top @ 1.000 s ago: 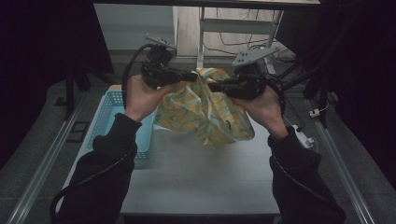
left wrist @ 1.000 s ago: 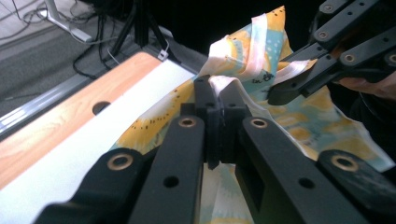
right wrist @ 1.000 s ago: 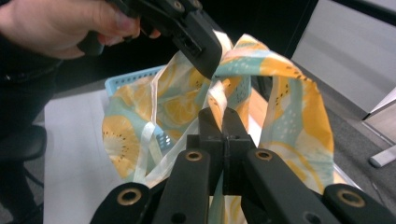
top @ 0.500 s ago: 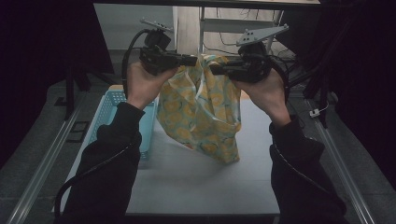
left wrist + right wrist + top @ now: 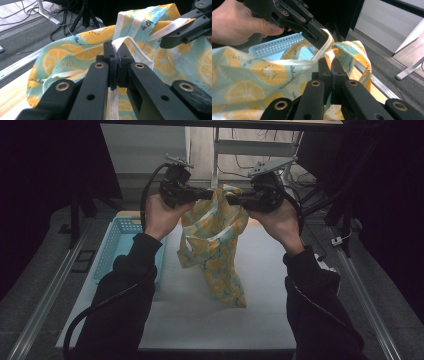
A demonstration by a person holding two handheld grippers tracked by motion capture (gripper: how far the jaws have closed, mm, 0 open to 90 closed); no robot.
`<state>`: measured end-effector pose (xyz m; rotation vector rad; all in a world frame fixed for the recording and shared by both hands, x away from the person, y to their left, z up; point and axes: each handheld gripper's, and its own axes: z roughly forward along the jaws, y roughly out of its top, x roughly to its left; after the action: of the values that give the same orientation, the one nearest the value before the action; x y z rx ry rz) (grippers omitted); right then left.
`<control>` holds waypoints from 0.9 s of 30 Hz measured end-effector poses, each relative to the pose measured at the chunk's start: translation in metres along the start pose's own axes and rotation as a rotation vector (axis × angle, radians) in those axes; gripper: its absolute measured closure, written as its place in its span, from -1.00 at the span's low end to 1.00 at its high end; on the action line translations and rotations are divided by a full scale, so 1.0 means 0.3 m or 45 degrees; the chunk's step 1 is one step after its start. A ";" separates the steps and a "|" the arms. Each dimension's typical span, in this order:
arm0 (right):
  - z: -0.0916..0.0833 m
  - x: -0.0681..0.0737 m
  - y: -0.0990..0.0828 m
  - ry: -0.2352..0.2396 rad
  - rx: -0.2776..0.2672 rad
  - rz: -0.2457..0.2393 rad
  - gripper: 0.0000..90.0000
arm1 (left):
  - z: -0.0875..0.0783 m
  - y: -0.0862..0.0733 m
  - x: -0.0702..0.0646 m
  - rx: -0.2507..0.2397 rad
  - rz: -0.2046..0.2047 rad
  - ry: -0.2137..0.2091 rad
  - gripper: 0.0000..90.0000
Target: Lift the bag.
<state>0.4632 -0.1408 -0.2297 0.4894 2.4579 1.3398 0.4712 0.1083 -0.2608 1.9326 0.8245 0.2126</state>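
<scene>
Lemon-print fabric bag [image 5: 216, 251] is held up above the white table [image 5: 260, 320], its white-edged rim pinched by left gripper [image 5: 206, 194] and right gripper [image 5: 231, 198], jaws clamped. Blue basket [image 5: 112, 249] sits at table's left; grey floor and cables are seen beyond.

Strap ends pinched inside both jaw pairs are hidden. Lemon-print cloth bag [image 5: 215, 247] runs off the right and bottom edges of the left gripper view, and off the left and bottom edges of the right gripper view. Blue basket [image 5: 116, 245]: near side covered by a sleeve. Printed text on the trim is too small to read.
</scene>
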 end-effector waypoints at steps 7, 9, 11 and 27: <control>0.042 -0.026 -0.062 0.007 0.042 0.042 0.98 | 0.067 -0.033 0.011 0.041 0.002 0.000 0.91; 0.056 -0.035 -0.084 0.011 0.048 0.056 0.97 | 0.086 -0.042 0.016 0.057 0.002 -0.003 0.91; 0.070 -0.042 -0.104 0.015 0.056 0.074 0.96 | 0.105 -0.052 0.022 0.069 -0.001 -0.005 0.90; 0.080 -0.071 -0.188 0.024 0.036 0.150 0.65 | 0.120 -0.112 0.032 0.093 0.003 -0.067 0.17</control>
<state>0.4837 -0.1607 -0.2880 0.6401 2.5013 1.3612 0.4802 0.0978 -0.3089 1.9992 0.8048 0.1340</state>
